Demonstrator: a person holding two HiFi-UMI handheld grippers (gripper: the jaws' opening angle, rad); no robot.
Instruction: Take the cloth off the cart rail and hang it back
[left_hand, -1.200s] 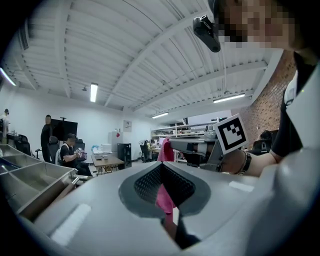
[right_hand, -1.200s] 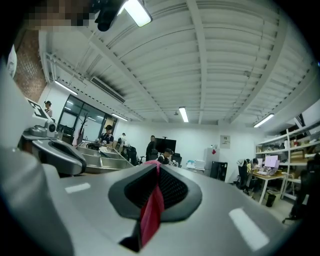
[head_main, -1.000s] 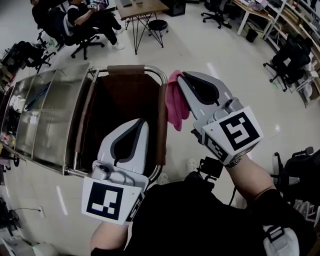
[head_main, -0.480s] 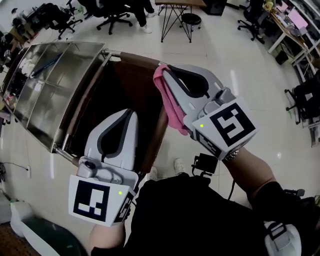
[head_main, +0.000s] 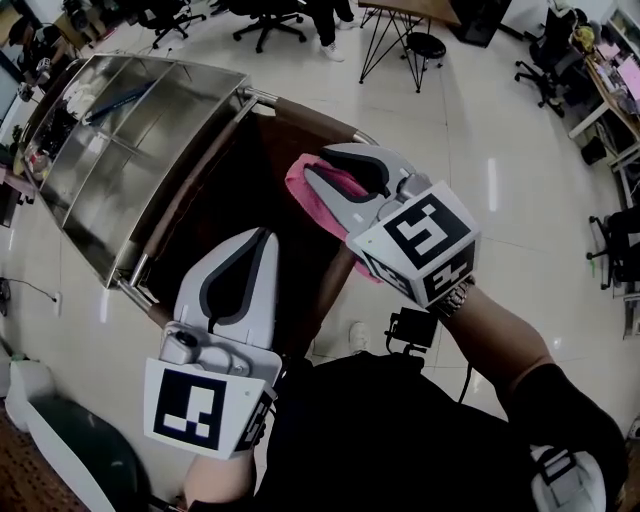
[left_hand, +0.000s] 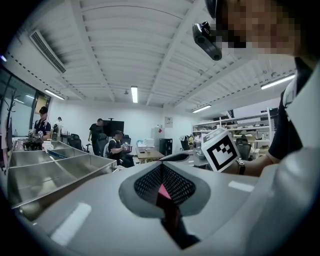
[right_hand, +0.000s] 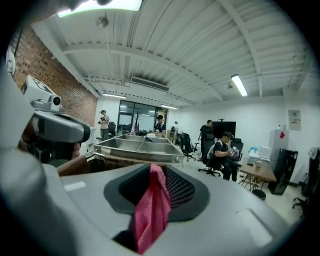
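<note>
Your right tongs (head_main: 318, 172) point level over the cart (head_main: 120, 130). Their jaws have just been opening and now stand narrowly apart, with the pink cloth (head_main: 300, 195) between them. In the right gripper view the cloth (right_hand: 150, 210) fills the gap behind the tongs' tips (right_hand: 152, 167) and hangs down out of it in a loose fold, and its top edge reaches the tips. From the head view, the cloth bunches at and just left of those tips, over the brown rail (head_main: 335, 285) that passes under the right tongs. Whether it rests on the rail cannot be told. Your left tongs (head_main: 262, 232) lie level beside the right ones and nearer to you, above the dark well of the cart. In the left gripper view their jaws meet at the tips (left_hand: 161, 166) with nothing between them. Only a sliver of the cloth (left_hand: 163, 190) shows through the slot behind the tips, ahead and to the right.
</note>
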